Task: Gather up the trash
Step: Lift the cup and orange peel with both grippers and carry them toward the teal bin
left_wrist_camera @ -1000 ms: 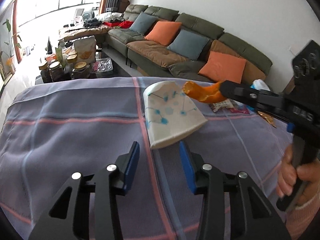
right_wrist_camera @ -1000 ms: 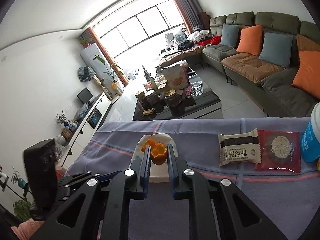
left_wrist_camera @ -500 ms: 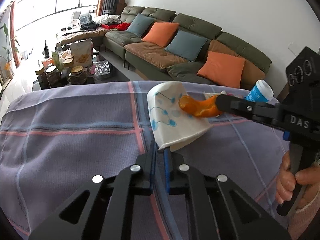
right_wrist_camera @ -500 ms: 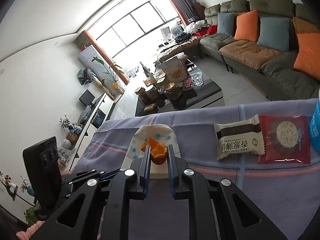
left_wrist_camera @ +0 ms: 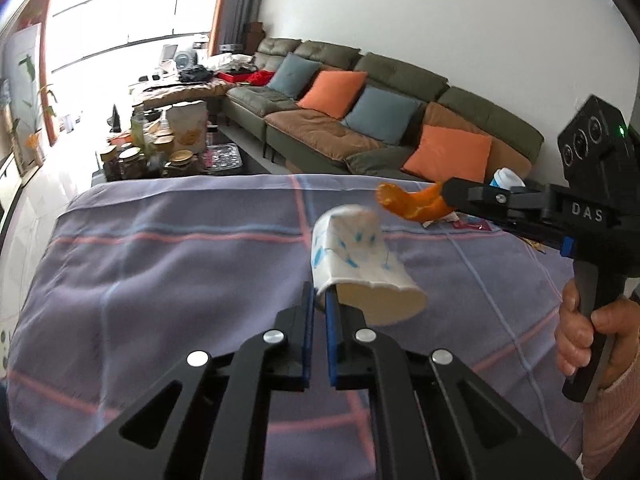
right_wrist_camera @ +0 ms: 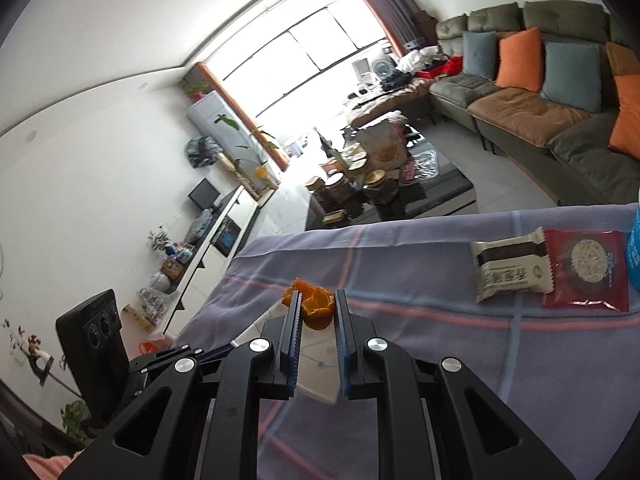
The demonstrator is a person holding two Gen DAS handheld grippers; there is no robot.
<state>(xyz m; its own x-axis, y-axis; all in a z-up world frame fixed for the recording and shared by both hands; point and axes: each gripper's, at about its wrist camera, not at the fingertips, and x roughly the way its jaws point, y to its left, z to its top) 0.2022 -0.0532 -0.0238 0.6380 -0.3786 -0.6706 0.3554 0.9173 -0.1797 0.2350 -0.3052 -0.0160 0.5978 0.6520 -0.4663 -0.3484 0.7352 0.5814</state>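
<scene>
A white paper cup point(left_wrist_camera: 360, 256) with blue marks hangs tilted above the striped tablecloth point(left_wrist_camera: 160, 272), its wide mouth turned toward the left wrist camera. My left gripper point(left_wrist_camera: 318, 304) is shut on the cup's rim. My right gripper point(right_wrist_camera: 318, 296) is shut on a curled orange peel point(right_wrist_camera: 316, 308). In the left wrist view the peel point(left_wrist_camera: 412, 206) sits just above and to the right of the cup's far end, held out by the right gripper point(left_wrist_camera: 446, 196). In the right wrist view part of the cup point(right_wrist_camera: 316, 372) shows below the fingers.
A white snack packet point(right_wrist_camera: 510, 266) and a red one point(right_wrist_camera: 584, 270) lie on the cloth at the right, beside a blue container point(right_wrist_camera: 634, 252). A hand point(left_wrist_camera: 580, 320) holds the right gripper's handle. Beyond the table stand a coffee table with jars point(left_wrist_camera: 160, 156) and a sofa point(left_wrist_camera: 380, 120).
My left gripper went from open to shut on the cup's rim and lifted the cup off the cloth. The right gripper with the peel has drawn slightly back from the cup.
</scene>
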